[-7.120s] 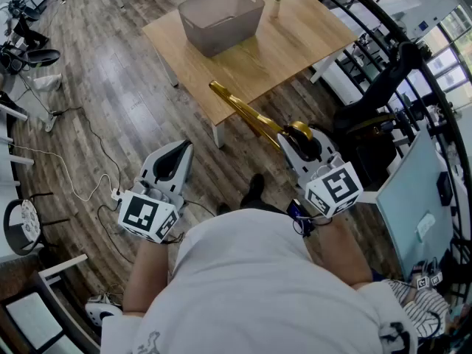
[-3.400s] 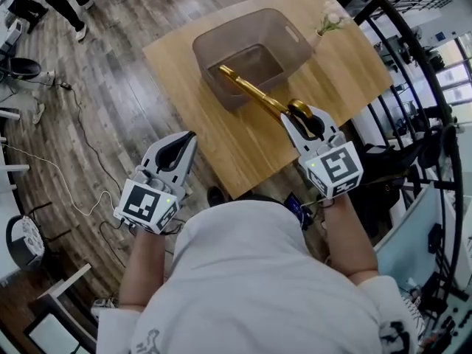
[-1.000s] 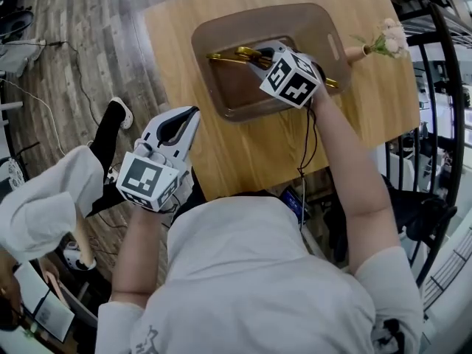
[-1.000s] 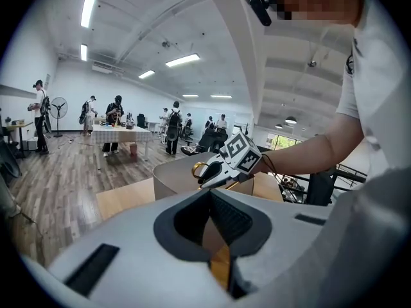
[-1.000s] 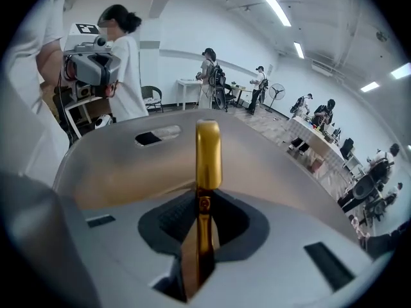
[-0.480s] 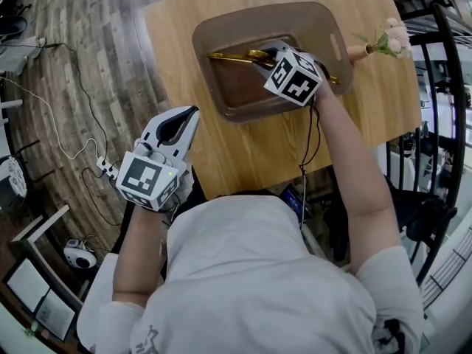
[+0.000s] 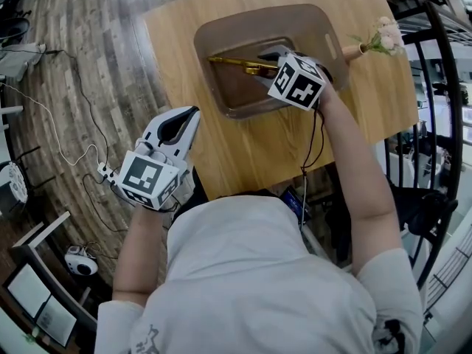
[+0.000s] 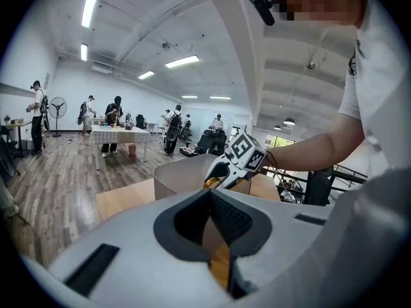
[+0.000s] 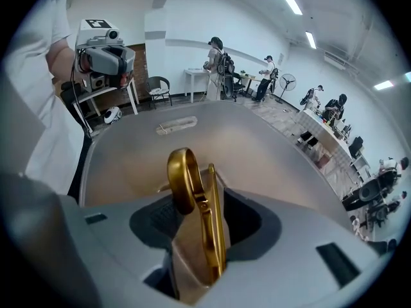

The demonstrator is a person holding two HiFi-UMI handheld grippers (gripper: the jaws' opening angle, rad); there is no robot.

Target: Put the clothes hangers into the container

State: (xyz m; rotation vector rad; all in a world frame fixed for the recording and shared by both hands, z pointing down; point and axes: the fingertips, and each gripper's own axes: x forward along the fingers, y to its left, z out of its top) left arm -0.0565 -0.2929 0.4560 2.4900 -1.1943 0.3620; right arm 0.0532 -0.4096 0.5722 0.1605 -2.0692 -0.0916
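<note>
With my right gripper (image 7: 267,63) jaws just opened around the slim gold metal clothes hanger (image 7: 236,62) inside the grey-brown plastic container (image 7: 251,19) at upper centre, a crooked withdrawal could snag its hook and drag it out; my left gripper (image 7: 190,115), lower left, is clenched on nothing.

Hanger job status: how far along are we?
Done: the gold hanger is inside the container. In hand: the right gripper has just been opening its jaws, hanger between them, unclamped. Remaining: pull that gripper clear. The left gripper sits shut and empty; no other hangers visible.
</note>
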